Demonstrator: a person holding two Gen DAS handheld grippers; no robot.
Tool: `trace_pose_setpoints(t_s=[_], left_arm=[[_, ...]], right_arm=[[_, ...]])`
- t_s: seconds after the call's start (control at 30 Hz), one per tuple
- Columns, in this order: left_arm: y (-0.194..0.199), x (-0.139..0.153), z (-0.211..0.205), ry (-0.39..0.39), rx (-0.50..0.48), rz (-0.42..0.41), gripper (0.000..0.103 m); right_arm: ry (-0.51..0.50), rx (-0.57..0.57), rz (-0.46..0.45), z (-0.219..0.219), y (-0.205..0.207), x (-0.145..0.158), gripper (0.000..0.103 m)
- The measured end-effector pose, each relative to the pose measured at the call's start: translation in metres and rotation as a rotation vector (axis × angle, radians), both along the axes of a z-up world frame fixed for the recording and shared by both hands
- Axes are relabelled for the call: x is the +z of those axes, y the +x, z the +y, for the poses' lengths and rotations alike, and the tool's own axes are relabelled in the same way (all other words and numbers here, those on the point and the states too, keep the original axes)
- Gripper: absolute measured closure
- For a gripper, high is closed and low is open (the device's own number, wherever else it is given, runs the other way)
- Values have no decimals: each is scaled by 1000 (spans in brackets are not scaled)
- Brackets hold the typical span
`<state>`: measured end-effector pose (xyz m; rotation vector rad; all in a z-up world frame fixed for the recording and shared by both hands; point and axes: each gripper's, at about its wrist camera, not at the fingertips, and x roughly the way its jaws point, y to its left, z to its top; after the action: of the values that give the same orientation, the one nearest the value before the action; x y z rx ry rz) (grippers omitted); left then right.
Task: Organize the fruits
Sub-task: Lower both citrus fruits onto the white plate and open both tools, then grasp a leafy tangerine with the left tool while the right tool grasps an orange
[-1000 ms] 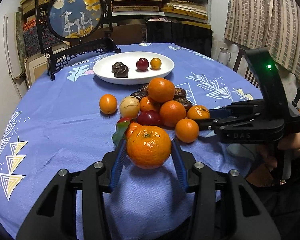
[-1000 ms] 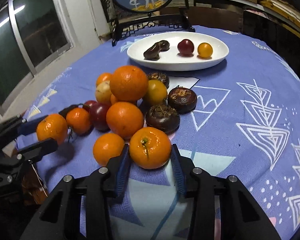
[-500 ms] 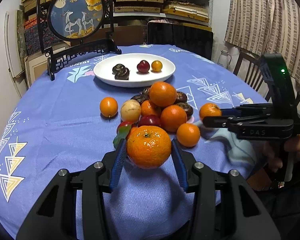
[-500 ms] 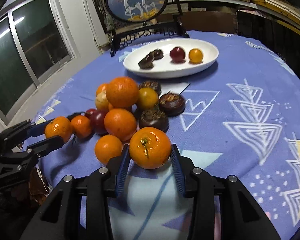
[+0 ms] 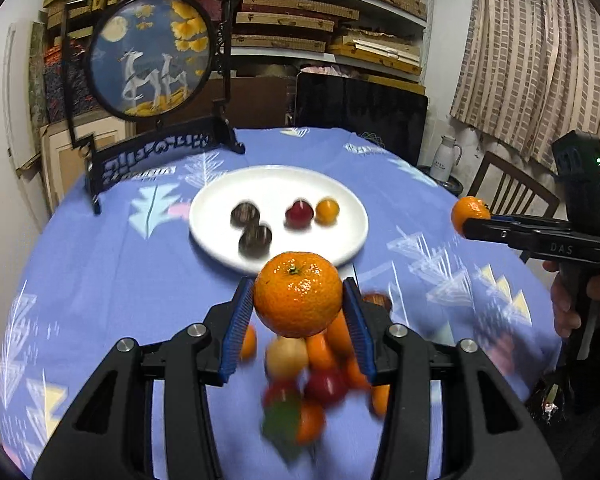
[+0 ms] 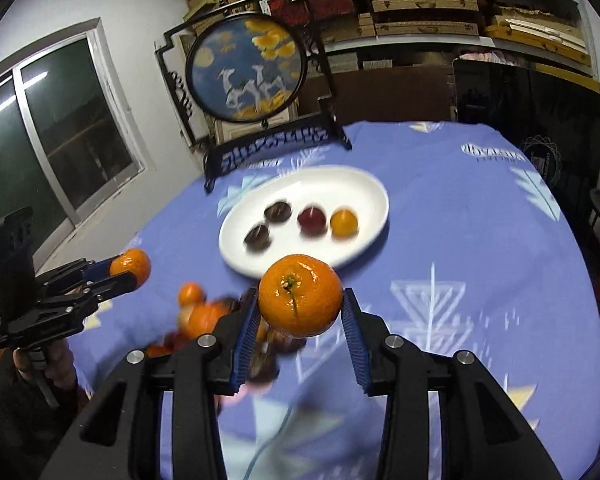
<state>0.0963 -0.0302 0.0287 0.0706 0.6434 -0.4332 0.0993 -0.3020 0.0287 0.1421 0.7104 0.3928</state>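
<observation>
My left gripper (image 5: 298, 312) is shut on a tangerine (image 5: 298, 294) and holds it in the air above the fruit pile (image 5: 312, 376). My right gripper (image 6: 300, 312) is shut on another tangerine (image 6: 300, 295), also lifted; it shows in the left wrist view (image 5: 469, 216) at the right. The left gripper with its tangerine shows in the right wrist view (image 6: 131, 268) at the left. Ahead lies a white oval plate (image 5: 340, 200) with two dark brown fruits, a red one and a small orange one. The plate also shows in the right wrist view (image 6: 364, 188).
The round table has a blue patterned cloth (image 5: 100, 264). A round deer picture on a black stand (image 5: 152, 64) stands behind the plate. A dark chair back (image 5: 360, 116) and a wooden chair (image 5: 508, 188) stand beyond the table. The pile is blurred.
Both grippers have lifted their tangerines off the table and moved forward toward the plate. The fruit pile now lies below and behind the fingers.
</observation>
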Motion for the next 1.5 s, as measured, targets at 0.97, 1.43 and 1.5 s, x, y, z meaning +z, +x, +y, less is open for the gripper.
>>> trace_pose_setpoints(t_s=[0.97,1.43,1.5], left_arm=[[141,-42,-76,123,-79,203,44],[-28,-53,-14,156,-83,97,37],[-38,-64,-9,151,-73,110,37]], right_arm=[[-41,3,143,54,217,-49,55],[-51,-19,133,17,14,-68,49],[-41,-17,138,20,-5,-75,49]])
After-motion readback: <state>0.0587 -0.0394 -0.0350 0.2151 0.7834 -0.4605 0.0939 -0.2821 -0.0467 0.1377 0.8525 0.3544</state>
